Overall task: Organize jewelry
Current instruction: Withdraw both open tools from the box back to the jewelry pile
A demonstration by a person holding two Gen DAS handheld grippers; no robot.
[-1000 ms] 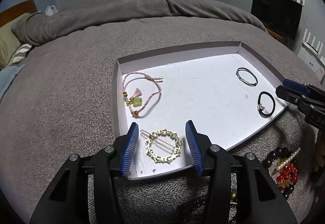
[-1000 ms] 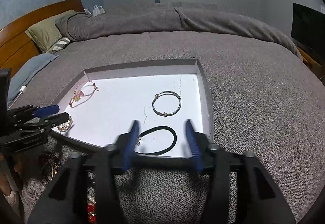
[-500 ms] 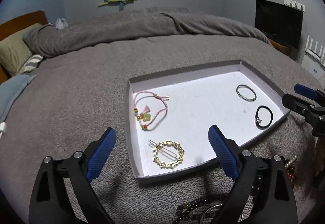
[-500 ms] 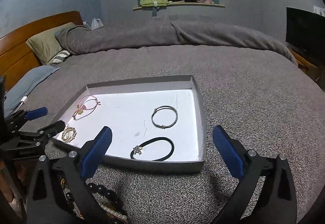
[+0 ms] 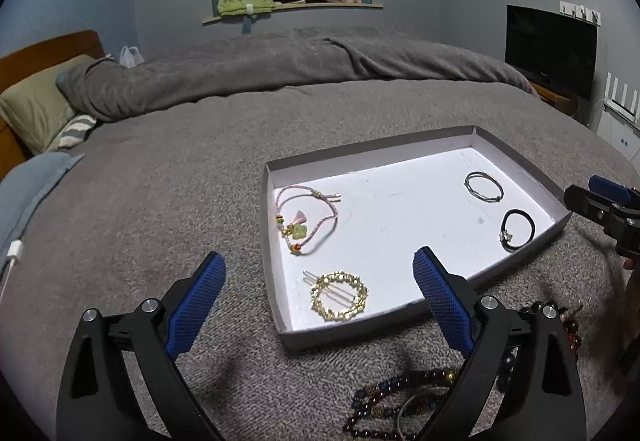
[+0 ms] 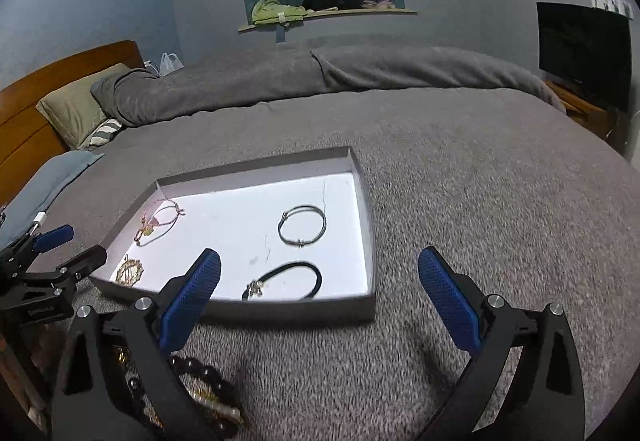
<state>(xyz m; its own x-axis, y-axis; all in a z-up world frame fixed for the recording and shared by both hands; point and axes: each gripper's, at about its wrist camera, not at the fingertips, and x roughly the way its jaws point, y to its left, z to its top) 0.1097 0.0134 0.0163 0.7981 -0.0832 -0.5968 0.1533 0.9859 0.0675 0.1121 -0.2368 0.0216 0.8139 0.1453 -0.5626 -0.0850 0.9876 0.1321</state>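
Note:
A shallow grey tray [image 5: 340, 337] with a white floor lies on the bed. In it are a gold round hair clip [image 5: 340, 295] near the front left, a pink cord bracelet [image 5: 298, 231], a silver bangle [image 5: 486, 199] and a black hair tie [image 5: 507, 236]. My left gripper [image 5: 319, 259] hangs open above the tray's front left corner, with nothing between its blue pads. My right gripper [image 6: 320, 256] is open over the tray's front right corner [image 6: 296, 311], above the black hair tie [image 6: 298, 264] and short of the silver bangle [image 6: 300, 242]. Each gripper shows in the other's view: right [image 5: 600, 197], left [image 6: 76, 247].
Loose dark bead bracelets [image 5: 400, 389] and red beads [image 5: 572, 337] lie on the grey blanket in front of the tray, also under my right gripper [image 6: 200, 373]. Pillows [image 6: 76, 113] and a wooden headboard are at far left, a dark TV [image 5: 550, 49] at far right.
Both grippers have opened wide and drawn back and up from the tray. The gold clip and the black hair tie, which were between the fingers, now lie free on the tray floor.

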